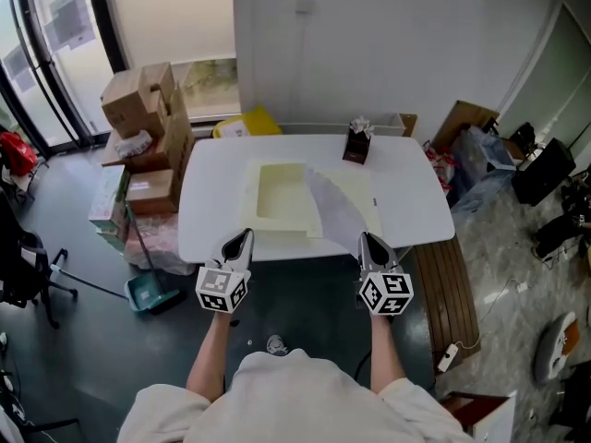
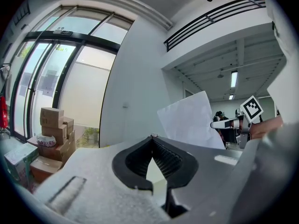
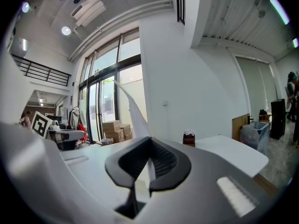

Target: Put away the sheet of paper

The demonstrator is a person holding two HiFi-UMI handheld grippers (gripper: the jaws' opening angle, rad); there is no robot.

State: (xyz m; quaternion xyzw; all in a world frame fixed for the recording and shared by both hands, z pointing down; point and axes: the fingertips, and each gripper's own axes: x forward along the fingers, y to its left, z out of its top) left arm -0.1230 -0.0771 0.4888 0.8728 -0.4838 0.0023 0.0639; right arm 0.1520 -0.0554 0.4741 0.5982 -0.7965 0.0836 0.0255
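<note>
A white sheet of paper (image 1: 334,209) stands up off the table's near edge, pinched at its lower corner by my right gripper (image 1: 367,239), which is shut on it. In the right gripper view the sheet (image 3: 132,113) shows edge-on, rising from between the closed jaws (image 3: 149,141). My left gripper (image 1: 242,236) hovers at the table's front edge, shut with nothing in it; its tips meet (image 2: 152,138). From the left gripper view the sheet (image 2: 190,121) shows to the right. A pale yellow open folder (image 1: 277,195) lies on the white table (image 1: 208,220), partly behind the sheet.
A brown tissue box (image 1: 357,144) stands at the table's far edge. Cardboard boxes (image 1: 143,109) are stacked left of the table, with a teal dustpan (image 1: 150,293) on the floor. A wooden bench (image 1: 448,289) runs along the right side, with bags (image 1: 480,164) beyond it.
</note>
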